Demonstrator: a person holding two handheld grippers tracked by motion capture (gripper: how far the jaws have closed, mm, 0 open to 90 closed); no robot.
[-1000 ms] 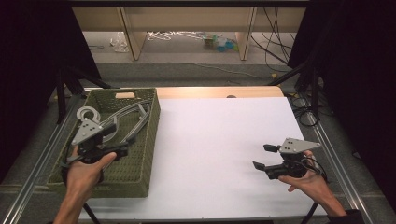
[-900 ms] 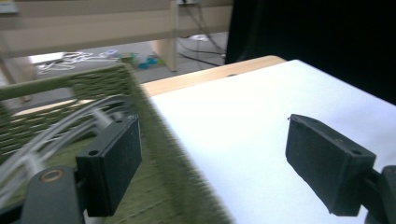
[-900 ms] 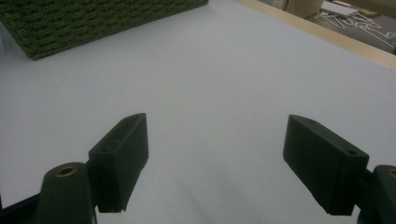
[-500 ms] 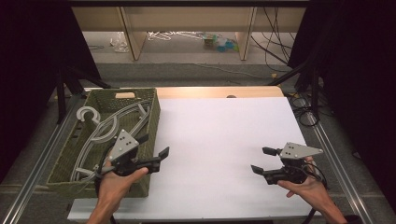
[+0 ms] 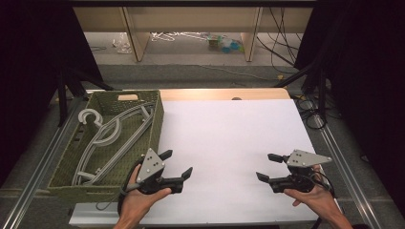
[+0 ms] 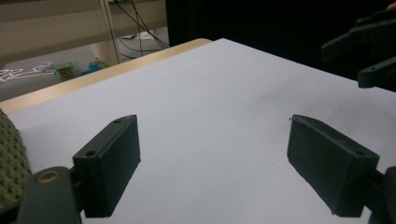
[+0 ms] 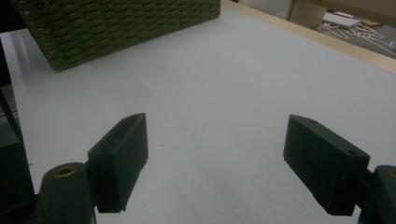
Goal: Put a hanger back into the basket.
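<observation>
High view: the left gripper hovers over the white counter at about 7 o'clock, fingers spread and holding nothing, just beside the green woven basket of grey hangers. At 5 o'clock the right gripper likewise has its fingers released and empty.

white-topped table (wood edge at the far side) bears a green woven basket at its left.

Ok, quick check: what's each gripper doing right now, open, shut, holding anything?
Left gripper: open, holding nothing, over the white table sheet beside the green woven basket.
Right gripper: open, holding nothing, over the same sheet.
</observation>
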